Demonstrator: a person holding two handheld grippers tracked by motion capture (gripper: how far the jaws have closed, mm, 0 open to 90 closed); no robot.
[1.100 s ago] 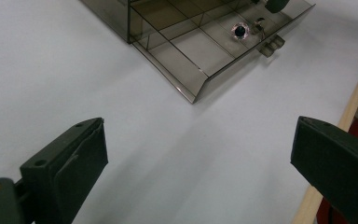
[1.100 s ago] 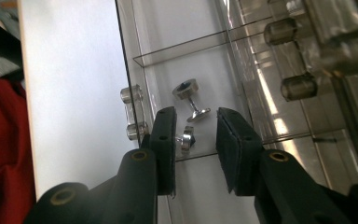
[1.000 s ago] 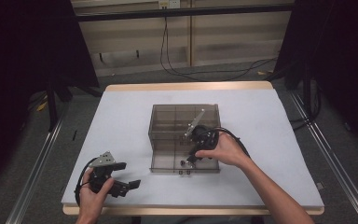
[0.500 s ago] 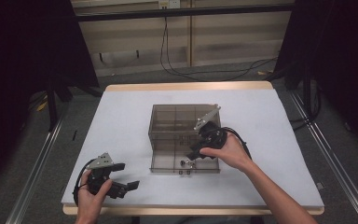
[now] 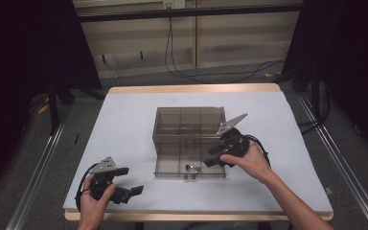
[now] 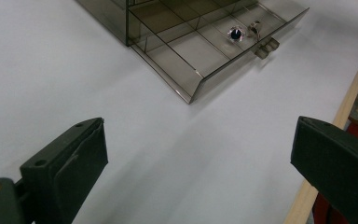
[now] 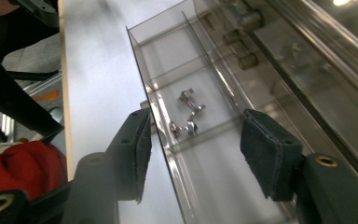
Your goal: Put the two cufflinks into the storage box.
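Observation:
A smoky clear drawer box [image 5: 189, 120] stands mid-table with its bottom drawer [image 5: 172, 168] pulled out toward me. Small jewellery pieces [image 5: 191, 168] lie in the drawer's front compartment. In the left gripper view they are a blue-stone piece [image 6: 236, 33] and a metal ring [image 6: 255, 27]. My right gripper [image 5: 212, 155] is open at the drawer's right side, its jaws pointing left over the drawer wall. In the right gripper view the metal pieces [image 7: 187, 114] lie ahead between the open pads [image 7: 142, 149]. My left gripper [image 5: 133, 192] rests open near the front left edge, holding nothing.
The white table top [image 5: 124, 124] has a wooden edge [image 6: 349, 93] close to the left gripper. The drawer's small handle [image 6: 266, 47] sticks out at its front. Red cloth [image 7: 23, 163] shows beyond the table edge. Cables lie on the floor behind the table.
My right gripper has moved right, from over the drawer's front compartment to the drawer's right side. The left gripper has stayed put.

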